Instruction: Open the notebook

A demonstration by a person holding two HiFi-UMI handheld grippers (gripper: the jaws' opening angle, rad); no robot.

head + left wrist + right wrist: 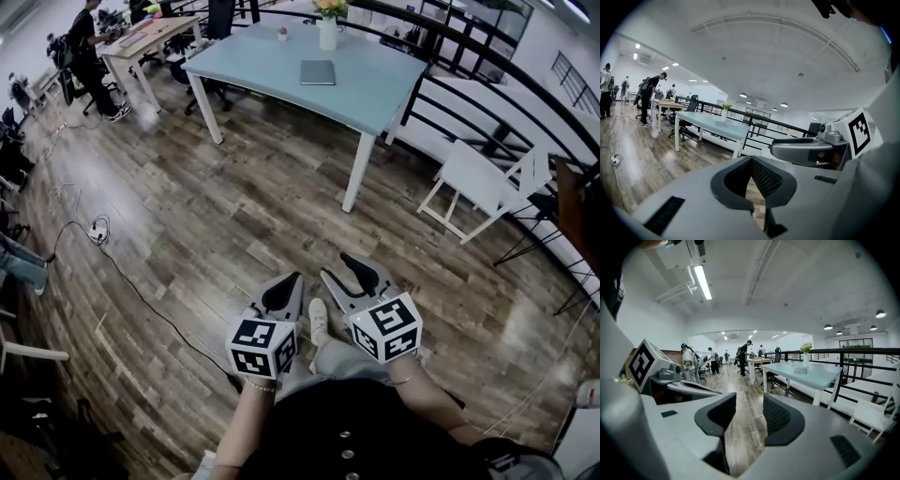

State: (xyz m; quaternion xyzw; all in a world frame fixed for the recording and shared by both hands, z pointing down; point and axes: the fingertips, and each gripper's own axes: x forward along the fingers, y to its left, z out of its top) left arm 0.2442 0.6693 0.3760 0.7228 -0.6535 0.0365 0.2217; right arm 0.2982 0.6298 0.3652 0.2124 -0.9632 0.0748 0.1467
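On far table [394, 89], notebook [318, 72] lies closed; nearby, left gripper [296, 277] jaws together, right gripper [335, 265] jaws apart, empty.

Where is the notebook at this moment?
Head view, top centre: the notebook lies closed on the pale blue table, just in front of the white vase.

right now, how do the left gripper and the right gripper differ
The left gripper has its jaws together at the tips; the right gripper has them apart, floor showing between. In the head view the right gripper reaches slightly further forward than the left gripper. Both are empty and well short of the table with the notebook.
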